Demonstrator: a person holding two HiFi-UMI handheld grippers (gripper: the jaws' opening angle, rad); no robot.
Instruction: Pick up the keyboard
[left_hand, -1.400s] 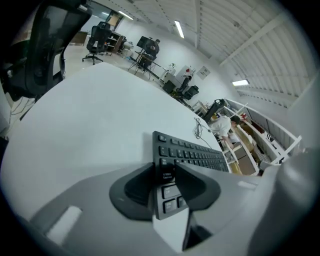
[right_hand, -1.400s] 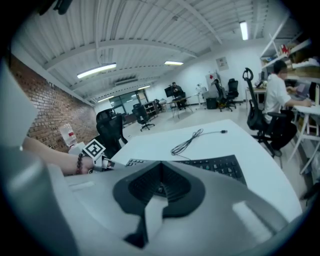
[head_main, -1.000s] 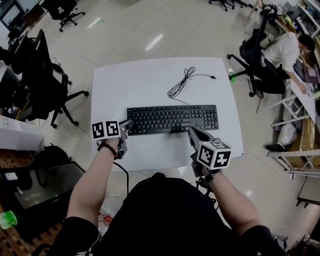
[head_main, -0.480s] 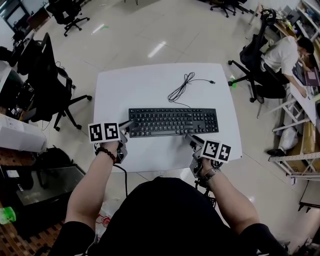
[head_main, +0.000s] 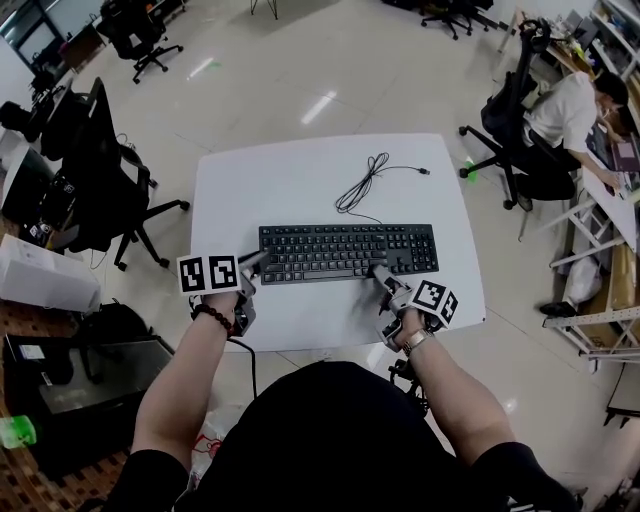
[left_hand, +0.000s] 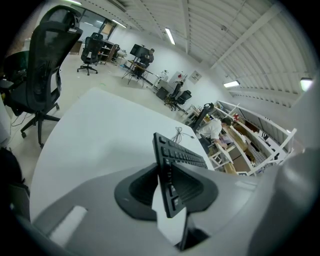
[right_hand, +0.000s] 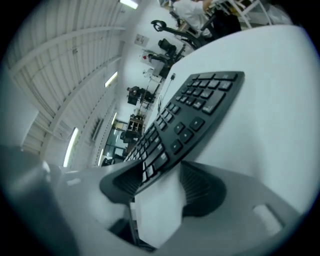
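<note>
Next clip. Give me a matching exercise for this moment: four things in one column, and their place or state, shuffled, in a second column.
1. left gripper
2. right gripper
3. cable
4. black office chair

A. on the floor left of the table
B. fingers apart around the keyboard's near edge
C. looped on the table beyond the keyboard
D. fingers clamped on the keyboard's left end

Pairs: 1-D, 2-B, 3-C, 4-A.
The left fingers have just been closing and the right fingers just opening; the keyboard sits between both.
</note>
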